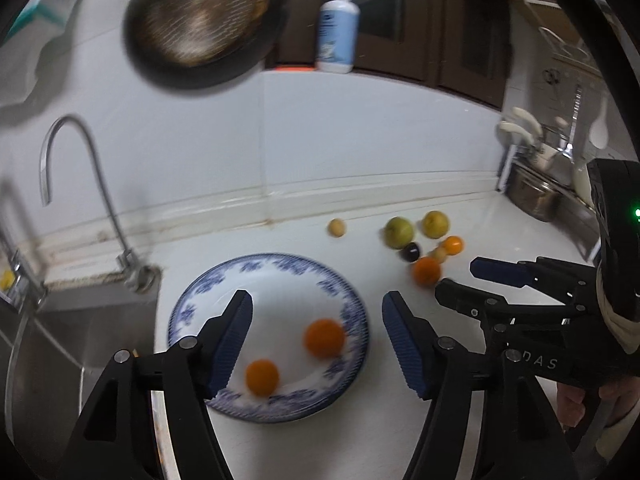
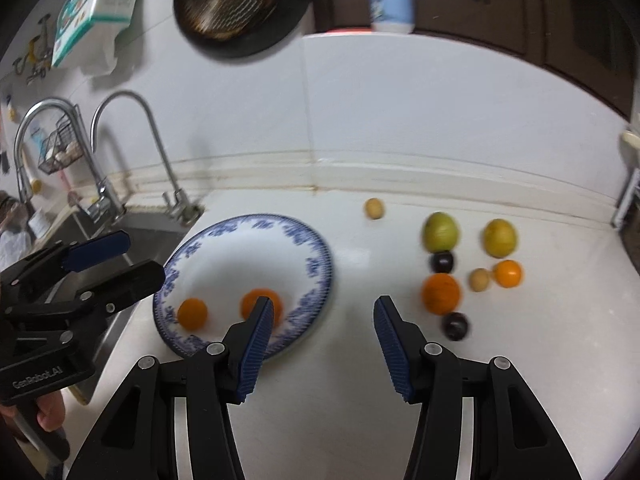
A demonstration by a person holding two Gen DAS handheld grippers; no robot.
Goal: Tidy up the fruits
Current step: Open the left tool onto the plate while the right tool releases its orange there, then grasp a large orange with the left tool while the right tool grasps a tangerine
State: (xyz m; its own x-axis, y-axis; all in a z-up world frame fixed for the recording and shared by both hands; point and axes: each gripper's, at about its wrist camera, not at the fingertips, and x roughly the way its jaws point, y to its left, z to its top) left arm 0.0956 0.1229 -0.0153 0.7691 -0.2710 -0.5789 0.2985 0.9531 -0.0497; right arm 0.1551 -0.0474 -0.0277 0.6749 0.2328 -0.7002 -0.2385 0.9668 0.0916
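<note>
A blue-and-white plate (image 1: 208, 292) (image 2: 224, 236) lies on the white counter with two oranges in it (image 1: 325, 338) (image 1: 262, 377) (image 2: 192, 313). My left gripper (image 1: 316, 340) is open and empty, above the plate. My right gripper (image 2: 322, 344) is open and empty, above the counter just right of the plate; it also shows in the left wrist view (image 1: 460, 280). Loose fruit lies to the right: a large orange (image 2: 441, 293), a small orange (image 2: 508, 273), two green-yellow fruits (image 2: 440, 231) (image 2: 499, 237), two dark plums (image 2: 441, 261) (image 2: 455, 325), two small tan fruits (image 2: 374, 208) (image 2: 479, 279).
A steel sink (image 1: 60, 344) with a curved tap (image 1: 72, 152) lies left of the plate. The tiled wall runs behind, with a hanging pan (image 1: 196, 20) and a pump bottle (image 1: 338, 28) on a ledge. A utensil rack and pot (image 1: 536, 196) stand far right.
</note>
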